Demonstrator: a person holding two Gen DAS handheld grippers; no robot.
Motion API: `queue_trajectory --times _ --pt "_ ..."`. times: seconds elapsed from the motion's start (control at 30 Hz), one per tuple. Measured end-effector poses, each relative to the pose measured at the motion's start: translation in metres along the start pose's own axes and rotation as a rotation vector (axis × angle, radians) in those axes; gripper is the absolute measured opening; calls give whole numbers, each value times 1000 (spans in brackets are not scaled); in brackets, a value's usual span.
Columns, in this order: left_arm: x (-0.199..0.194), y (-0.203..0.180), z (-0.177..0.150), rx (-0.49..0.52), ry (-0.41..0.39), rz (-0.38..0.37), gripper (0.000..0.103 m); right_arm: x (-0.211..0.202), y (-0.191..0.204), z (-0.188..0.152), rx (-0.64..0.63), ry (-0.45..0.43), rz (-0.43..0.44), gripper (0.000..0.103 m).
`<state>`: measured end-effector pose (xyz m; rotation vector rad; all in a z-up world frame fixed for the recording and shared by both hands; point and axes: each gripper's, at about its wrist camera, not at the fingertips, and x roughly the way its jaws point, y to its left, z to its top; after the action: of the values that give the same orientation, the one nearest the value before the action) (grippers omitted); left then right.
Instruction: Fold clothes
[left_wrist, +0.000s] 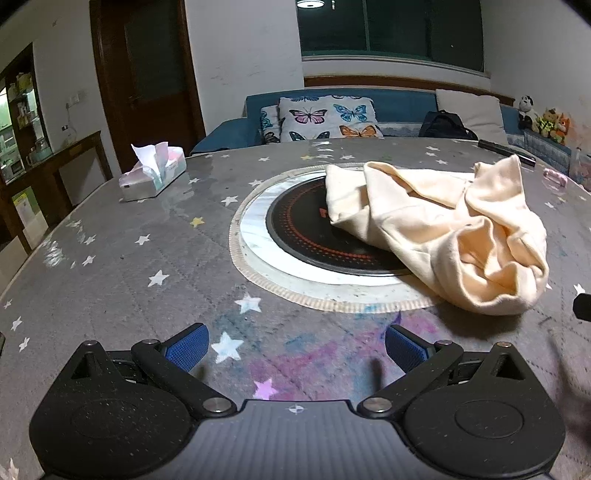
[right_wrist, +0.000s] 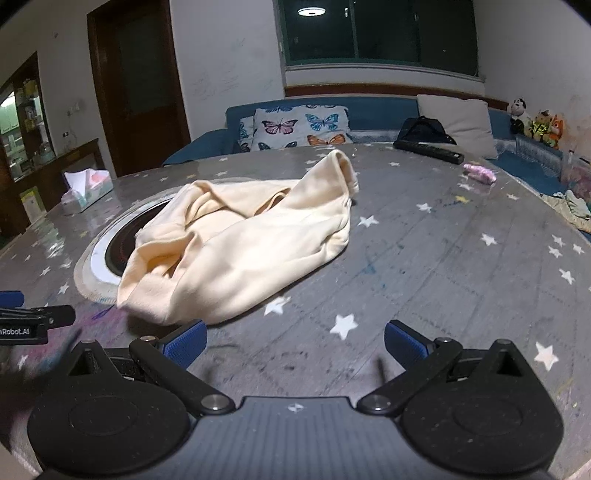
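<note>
Cream garment (right_wrist: 236, 240) lies crumpled on the desk (right_wrist: 443, 277), both tongs, left (left_wrist: 297, 349) and right (right_wrist: 295, 345), spread empty; pinching several bunched layers could spoil the fold.

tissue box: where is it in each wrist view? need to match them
Left wrist: tissue box sits left of centre, on the table, left of the round cooktop.
Right wrist: tissue box sits at the far left, smaller.
Shared landmark: the cream garment lying partly over the cooktop.
</note>
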<state>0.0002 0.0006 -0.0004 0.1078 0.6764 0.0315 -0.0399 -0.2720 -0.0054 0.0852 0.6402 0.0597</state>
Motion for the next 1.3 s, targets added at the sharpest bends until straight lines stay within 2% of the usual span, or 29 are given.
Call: queue_trajectory --times 0.17,0.47,1.3 --pt "1 -7 -5 21 0 8 103 -3 6 -4 -15 6 -3 103" --pt "-1 -13 -10 37 48 -10 103 -5 15 -12 -25 38 45 103" --pt "-6 -16 -14 64 52 -35 103 -5 31 -15 -59 75 74 103"
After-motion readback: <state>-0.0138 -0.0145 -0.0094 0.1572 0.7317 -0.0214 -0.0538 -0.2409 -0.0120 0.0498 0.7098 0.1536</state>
